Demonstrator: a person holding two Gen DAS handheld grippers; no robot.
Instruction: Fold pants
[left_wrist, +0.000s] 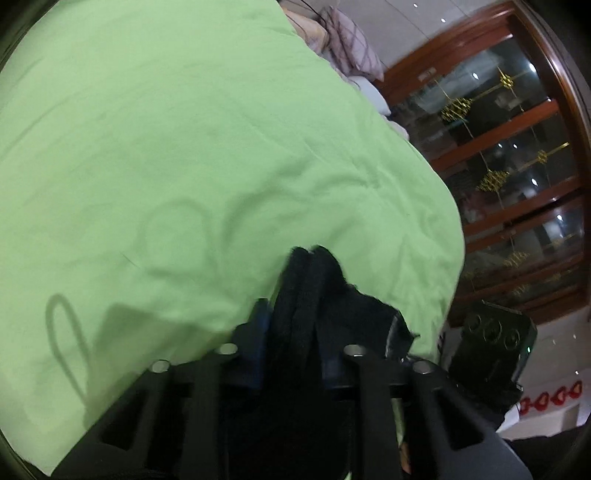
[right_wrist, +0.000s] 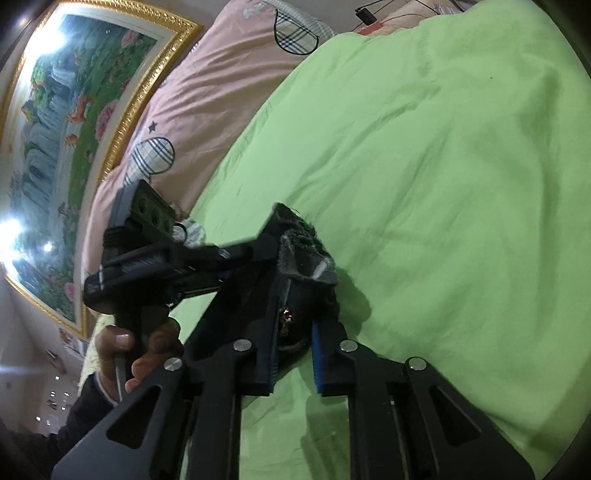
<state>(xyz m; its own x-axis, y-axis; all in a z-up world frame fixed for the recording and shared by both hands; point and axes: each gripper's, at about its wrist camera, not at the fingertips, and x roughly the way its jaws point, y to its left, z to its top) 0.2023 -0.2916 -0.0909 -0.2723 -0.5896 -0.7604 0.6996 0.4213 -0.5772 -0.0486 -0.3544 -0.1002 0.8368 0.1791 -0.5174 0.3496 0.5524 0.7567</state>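
Note:
The pants are black fabric. In the left wrist view a thick bunch of them is clamped in my left gripper, held above the green bed sheet. In the right wrist view my right gripper is shut on another bunched black edge with a grey hem, also lifted off the sheet. The left gripper shows there right beside it, held by a hand. Most of the pants are hidden behind the gripper bodies.
The bed's right edge drops off toward a wooden glass cabinet. Pink pillows lie at the head of the bed below a gold-framed painting. The right gripper's body shows in the left wrist view.

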